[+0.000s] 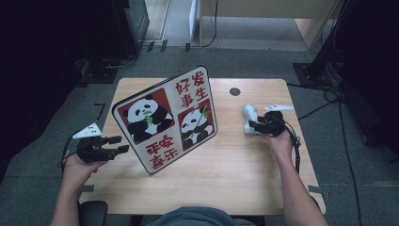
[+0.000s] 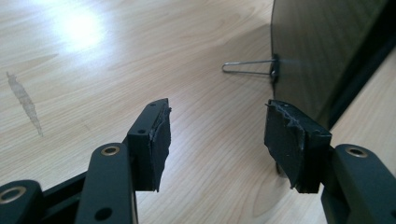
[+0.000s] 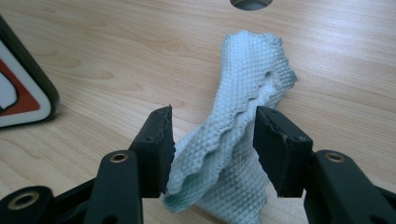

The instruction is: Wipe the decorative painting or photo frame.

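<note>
A pale blue waffle-textured cloth (image 1: 249, 113) lies crumpled at the right of the wooden table (image 1: 226, 169). My right gripper (image 1: 252, 125) sits over its near end. In the right gripper view the cloth (image 3: 247, 79) runs up between the jaws of that gripper (image 3: 212, 140), which stand apart and do not squeeze it. A board with red-and-white panda pictures (image 1: 164, 120) stands tilted at the table's left centre. My left gripper (image 1: 120, 143) is open and empty just left of it. In the left gripper view this gripper (image 2: 217, 140) faces the board's dark back (image 2: 322, 46) and a wire clip (image 2: 247, 67).
A round cable hole (image 1: 235, 91) sits in the tabletop behind the cloth. One rounded corner of the board (image 3: 23, 93) shows at the left of the right gripper view. Bare wood lies between the board and the cloth. Dark equipment and cables ring the table on the floor.
</note>
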